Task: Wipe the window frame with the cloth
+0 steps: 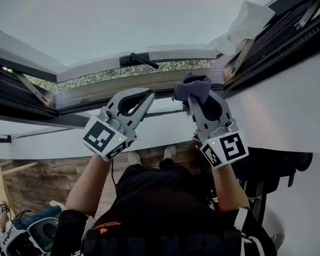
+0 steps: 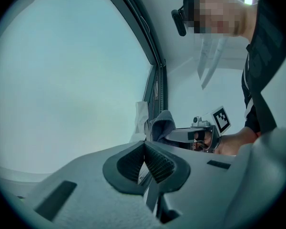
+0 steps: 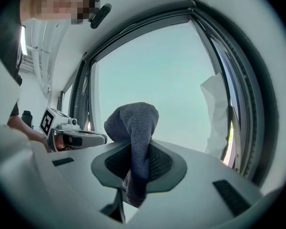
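**Cloth** point(image 1: 193, 86): grey, bunched. It is pinched in the right gripper point(image 1: 196, 99), with a rounded wad standing out past the jaw tips and a tail hanging back between the pads. The right gripper view shows the jaws clamped onto it.

**Window frame** point(image 1: 122, 87): its long axis runs left to right across the head view. It lies directly ahead of the cloth wad, on the far side of the jaw tips. The wad is at the frame's lower rail, either touching it or just short of it; which cannot be told. A black handle point(image 1: 144, 61) sits on the sash above. A crumpled white sheet point(image 1: 245, 23) is lodged at the frame's upper right corner.

**Left gripper** point(image 1: 148, 95): the jaws are pressed together with nothing between them. The tips point at the same rail, just beside the right gripper and to its left.

**Pose**: both forearms are raised from the body towards the frame. The right gripper carries the cloth and leads slightly.

**Judgement**: the right hand is the working one. A wipe would call for sliding the wad sideways along the rail's length, pressed forward against it. The left gripper has no part in the wiping here.
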The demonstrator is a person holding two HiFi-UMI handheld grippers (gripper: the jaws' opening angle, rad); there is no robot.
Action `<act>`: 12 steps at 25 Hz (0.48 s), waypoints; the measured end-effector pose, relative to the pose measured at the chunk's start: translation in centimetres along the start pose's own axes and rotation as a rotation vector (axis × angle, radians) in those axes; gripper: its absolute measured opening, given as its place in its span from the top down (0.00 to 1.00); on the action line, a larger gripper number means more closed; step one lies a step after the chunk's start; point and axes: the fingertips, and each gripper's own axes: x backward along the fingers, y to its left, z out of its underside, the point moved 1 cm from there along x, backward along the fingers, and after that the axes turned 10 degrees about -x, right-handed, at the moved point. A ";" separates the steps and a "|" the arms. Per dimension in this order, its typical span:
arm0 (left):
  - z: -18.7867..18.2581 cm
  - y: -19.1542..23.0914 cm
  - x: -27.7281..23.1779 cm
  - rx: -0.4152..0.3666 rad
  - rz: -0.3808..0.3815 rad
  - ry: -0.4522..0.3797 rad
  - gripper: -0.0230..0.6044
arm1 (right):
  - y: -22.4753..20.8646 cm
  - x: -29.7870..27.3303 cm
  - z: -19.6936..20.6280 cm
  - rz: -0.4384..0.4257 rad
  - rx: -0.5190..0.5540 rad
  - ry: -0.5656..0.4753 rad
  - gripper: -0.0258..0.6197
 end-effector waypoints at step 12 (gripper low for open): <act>0.3 0.0 -0.4 0.011 0.002 0.006 0.93 | -0.3 0.2 0.5 0.001 -0.008 0.016 0.86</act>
